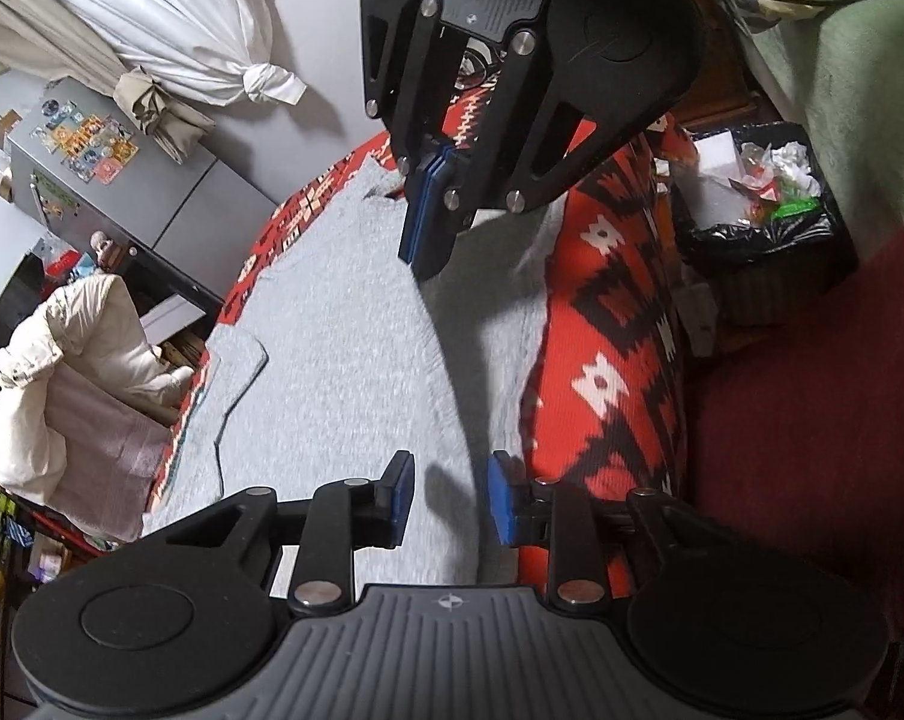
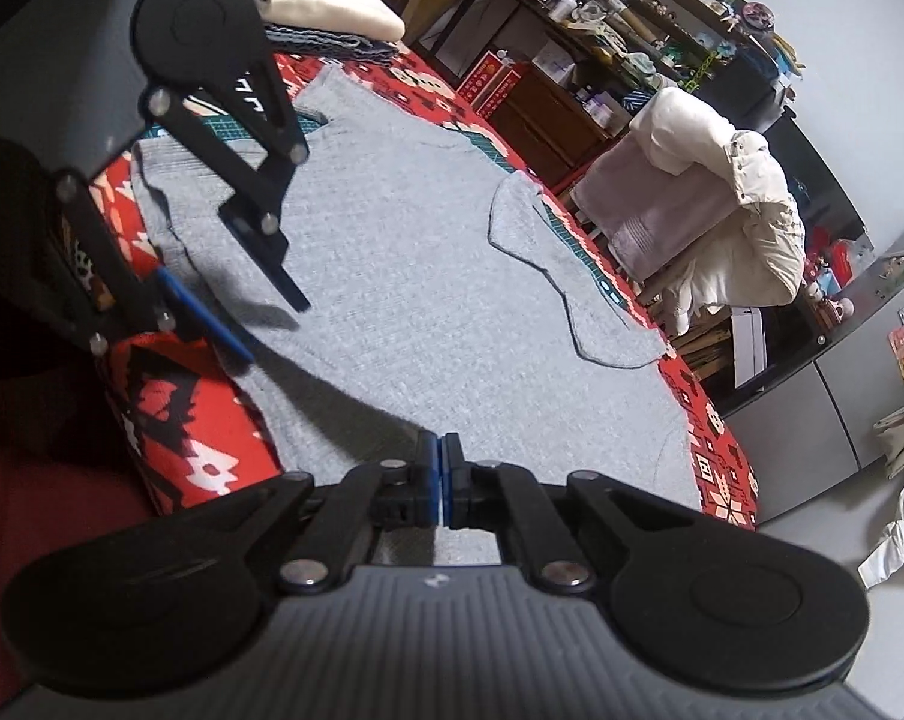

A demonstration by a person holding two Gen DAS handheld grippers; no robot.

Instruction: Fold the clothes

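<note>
Grey knitted sweater [image 2: 428, 276] lay flat across the red patterned surface [image 2: 182, 438], left tool [image 1: 446, 495] wide open over its near hem, right tool [image 2: 441, 468] pinched shut at the 6 o'clock edge, holding what I couldn't tell; soft, limp, light, so best gripped at hem corners.

Grey cabinet [image 1: 170, 192] w/ stickers, cluttered shelves [image 2: 649, 18] (pale wall), dark-red floor [image 1: 811, 450].

Each fisheye camera sits just behind its own gripper, close above the grey knitted garment [image 1: 332, 324] spread on the red patterned table [image 1: 607, 312]. The two views face each other; both show the garment [image 2: 428, 276], the table [image 2: 170, 414] and the opposite gripper.
</note>
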